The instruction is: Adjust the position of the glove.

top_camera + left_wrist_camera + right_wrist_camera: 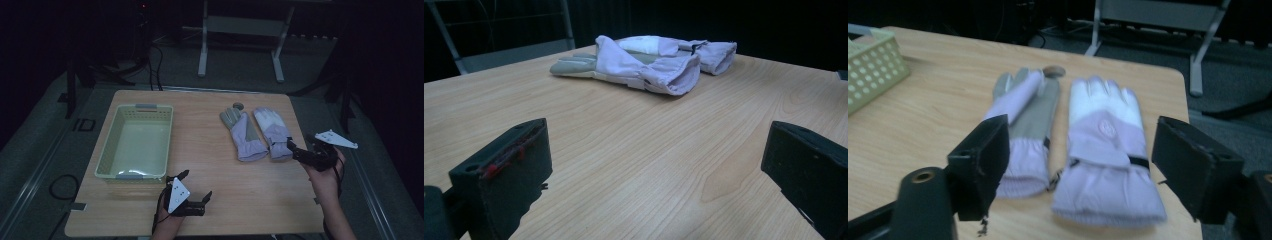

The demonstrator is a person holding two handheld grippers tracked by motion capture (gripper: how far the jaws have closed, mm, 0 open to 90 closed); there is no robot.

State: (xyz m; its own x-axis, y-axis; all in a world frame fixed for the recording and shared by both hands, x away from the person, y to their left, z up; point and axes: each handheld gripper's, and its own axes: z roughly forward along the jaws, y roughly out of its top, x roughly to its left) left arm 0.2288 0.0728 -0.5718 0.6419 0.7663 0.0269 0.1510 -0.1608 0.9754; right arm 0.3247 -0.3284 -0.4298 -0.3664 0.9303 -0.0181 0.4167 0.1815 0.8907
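Two lilac gloves [257, 134] side by side at table [220, 190] far right, right tool [295, 149] open beside nearer glove cuff, holding nothing, left tool [196, 186] open at near edge, empty, basket [136, 141] left.

Two lilac gloves lie side by side on the wooden table [923, 125]: the right glove [1105, 150] between the open black jaws, the left glove [1023, 125] beside it, a pale green basket [870, 70] far left.

Open table [210, 165] between basket [136, 142] and gloves [256, 132]
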